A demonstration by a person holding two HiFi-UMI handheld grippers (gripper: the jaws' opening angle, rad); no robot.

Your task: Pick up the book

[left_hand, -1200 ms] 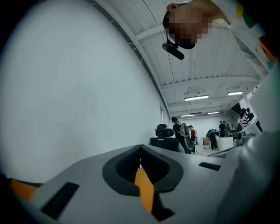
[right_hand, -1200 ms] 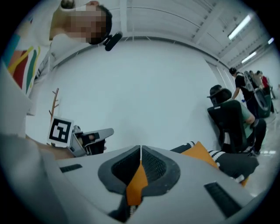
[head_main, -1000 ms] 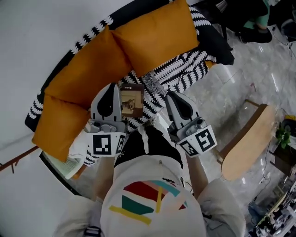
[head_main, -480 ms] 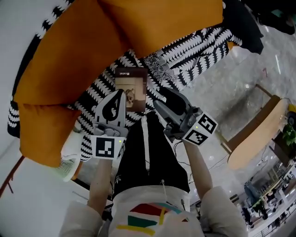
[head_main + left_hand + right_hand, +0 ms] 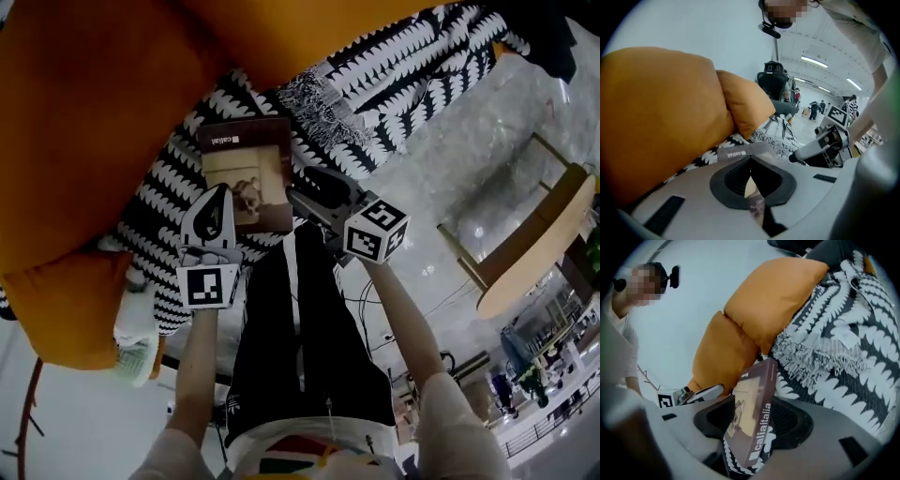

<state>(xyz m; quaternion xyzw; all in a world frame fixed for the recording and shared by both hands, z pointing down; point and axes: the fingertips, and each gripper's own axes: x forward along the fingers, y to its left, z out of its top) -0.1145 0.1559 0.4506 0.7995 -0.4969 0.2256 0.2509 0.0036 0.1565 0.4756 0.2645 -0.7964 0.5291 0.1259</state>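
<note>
The right gripper [image 5: 757, 408] is held wide open, and its jaws have just been opening. One edge of the book [image 5: 754, 394] is seen between the jaws, but it is not squeezed. The left gripper [image 5: 750, 161] is held closed, with nothing in it. Its tip is right by the other side of the book. The book is laid flat on a black and white blanket [image 5: 394, 56] under both grippers. Further out, past the book, big orange cushions [image 5: 94, 112] are seen.

Brown book [image 5: 247, 173] w/ tan front, orange cushion [image 5: 84, 122], blk & white throw [image 5: 403, 56], leaf-like print maybe.
</note>
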